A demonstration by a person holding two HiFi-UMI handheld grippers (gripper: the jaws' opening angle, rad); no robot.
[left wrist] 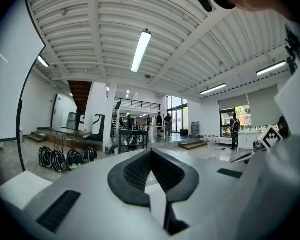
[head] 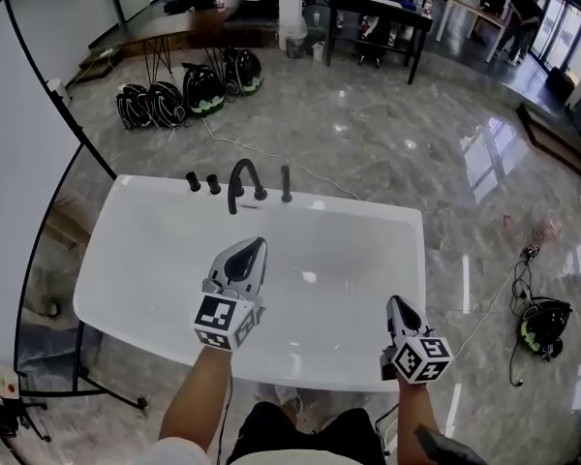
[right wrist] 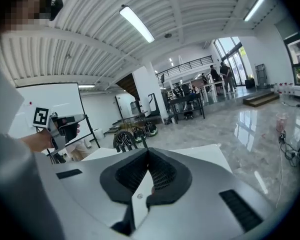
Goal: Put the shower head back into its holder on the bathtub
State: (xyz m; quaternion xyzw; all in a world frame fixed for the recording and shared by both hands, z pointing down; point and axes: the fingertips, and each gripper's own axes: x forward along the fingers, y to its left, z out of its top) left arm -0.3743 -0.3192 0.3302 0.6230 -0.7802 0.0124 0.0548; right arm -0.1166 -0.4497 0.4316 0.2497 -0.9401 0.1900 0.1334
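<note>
The bathtub is plain white; its faucet fittings are black. The floor is grey, veined marble.

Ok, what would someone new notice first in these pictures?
The big white bathtub fills the middle of the head view, with black tap fittings along its far rim. Over it hover the left gripper and right gripper, both shut and empty. Helmets lie on the marble floor beyond.

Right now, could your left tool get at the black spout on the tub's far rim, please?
Probably yes: only the open white bathtub lies between the left tool and the spout, though its jaws are shut.
</note>
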